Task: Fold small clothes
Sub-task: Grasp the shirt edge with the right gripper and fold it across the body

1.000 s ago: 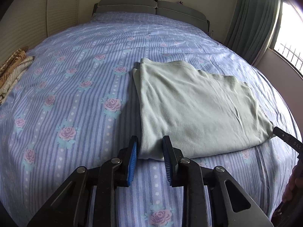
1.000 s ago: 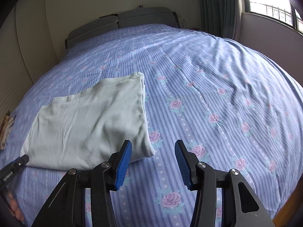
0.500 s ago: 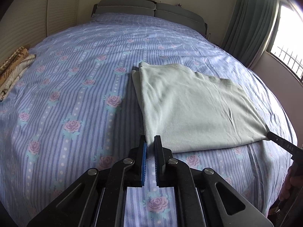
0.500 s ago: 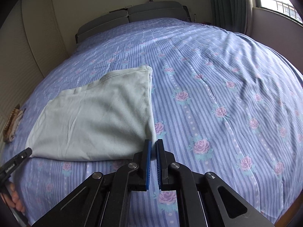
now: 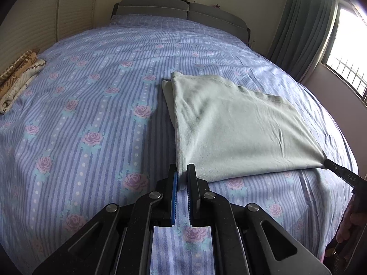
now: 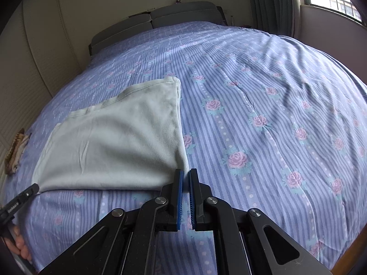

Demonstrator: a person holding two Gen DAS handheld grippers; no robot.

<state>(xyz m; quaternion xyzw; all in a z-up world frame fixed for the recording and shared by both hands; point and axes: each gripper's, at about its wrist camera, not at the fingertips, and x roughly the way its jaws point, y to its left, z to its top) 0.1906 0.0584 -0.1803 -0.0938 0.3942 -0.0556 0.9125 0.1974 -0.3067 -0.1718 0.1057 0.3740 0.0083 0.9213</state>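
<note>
Two grippers: both pinched onto near corners of one folded garment.
Garment: pale green folded cloth [image 5: 231, 123], lying flat on bed, near edge pulled taut betw. the two corners.
L gripper [image 5: 181, 178]: blue pads nearly together, clamped on garment's near-left corner.
R gripper [image 6: 185, 181]: pads nearly together, clamped on garment's near-right corner; its black tip seen at garment's right corner in left wrist view.
Bed: blue striped sheet w/ roses [image 5: 91, 114] under garment.
Headboard [image 5: 183, 9]: grey, well beyond garment's far edge.
Other cloth: brown/cream patterned textile [image 5: 16, 78], well left of garment, at bed edge.
Curtain [image 5: 305, 29]: teal, far right of garment, by window.
</note>
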